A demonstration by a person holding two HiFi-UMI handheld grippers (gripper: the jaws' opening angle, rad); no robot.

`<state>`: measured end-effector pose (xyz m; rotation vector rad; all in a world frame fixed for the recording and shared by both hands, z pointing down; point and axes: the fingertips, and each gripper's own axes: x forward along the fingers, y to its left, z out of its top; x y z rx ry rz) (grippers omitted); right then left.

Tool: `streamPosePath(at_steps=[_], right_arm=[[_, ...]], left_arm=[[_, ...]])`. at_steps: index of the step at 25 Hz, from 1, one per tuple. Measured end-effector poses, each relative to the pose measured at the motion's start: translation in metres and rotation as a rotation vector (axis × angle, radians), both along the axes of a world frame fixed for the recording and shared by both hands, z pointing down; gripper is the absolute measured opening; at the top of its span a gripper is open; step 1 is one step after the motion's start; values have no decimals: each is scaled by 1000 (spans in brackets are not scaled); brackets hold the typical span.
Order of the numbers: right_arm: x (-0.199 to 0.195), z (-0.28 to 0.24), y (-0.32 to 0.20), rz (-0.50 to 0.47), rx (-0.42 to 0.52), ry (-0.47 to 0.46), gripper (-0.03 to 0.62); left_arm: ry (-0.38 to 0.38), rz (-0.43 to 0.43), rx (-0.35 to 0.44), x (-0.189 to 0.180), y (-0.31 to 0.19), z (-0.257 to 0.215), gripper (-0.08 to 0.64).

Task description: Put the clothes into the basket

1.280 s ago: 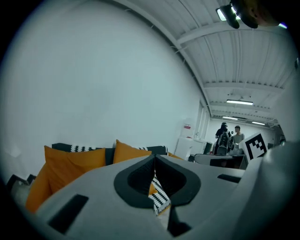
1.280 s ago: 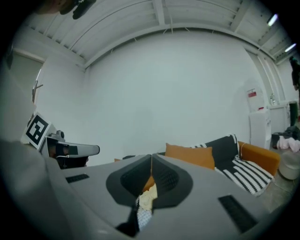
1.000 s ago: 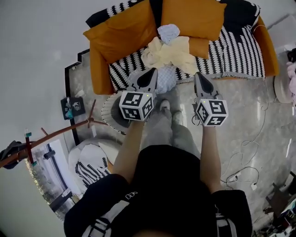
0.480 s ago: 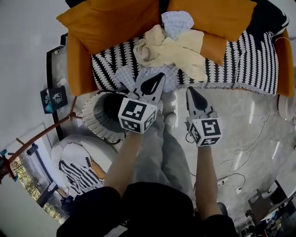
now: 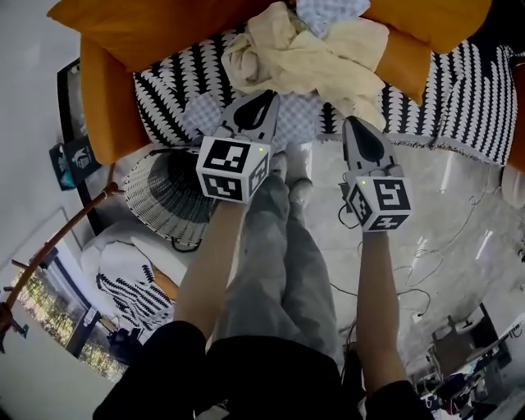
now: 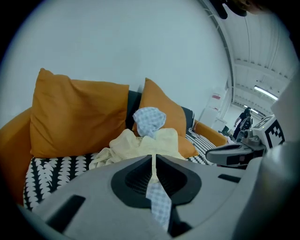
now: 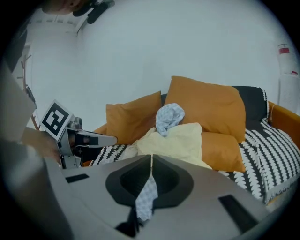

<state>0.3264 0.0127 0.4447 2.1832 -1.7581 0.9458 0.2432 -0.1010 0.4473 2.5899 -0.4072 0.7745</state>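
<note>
Wicker makes up the pale woven basket (image 5: 152, 193), which stands on the floor at the near corner of the orange sofa (image 5: 98, 115), just left of the left gripper (image 5: 269, 95); its inside reads only as dark shadow, and no clothing can be made out in it. The clothes are on the sofa's black-and-white patterned cover (image 5: 459, 90): a cream garment (image 5: 303, 61) heaped with a blue checked garment (image 5: 328, 10) on top, and a pale checked cloth (image 5: 299, 115) spread at the seat's front edge. Both claws are clamped on that cloth: the left gripper view shows its jaws pressed together with a strip of the fabric pinched between them and trailing towards the camera, and the right gripper view shows the right gripper (image 5: 349, 121) gripping it the same way (each tool also shows at the side of the other's view). Compared with a second ago, both grippers have sunk lower before the sofa, the grip unchanged, and the basket, then largely covered by the left marker cube, now shows most of its rim and mouth. The orange cushions (image 6: 75, 117) are now cut off by the head view's top edge, as is the blue garment. The left cube hides the basket's right rim.
</note>
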Motion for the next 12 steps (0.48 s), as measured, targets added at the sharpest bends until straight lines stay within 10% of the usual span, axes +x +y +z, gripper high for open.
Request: streamPosePath(at_steps=[6, 9, 12], right_arm=[[15, 36, -27, -34, -34, -8, 24], [28, 57, -37, -60, -89, -13, 204], [52, 70, -48, -48, -124, 23, 244]], left_arm=[[-41, 41, 1, 24, -17, 32, 22], [-91, 54, -9, 33, -27, 52, 179], [-134, 73, -9, 41, -39, 70, 228]])
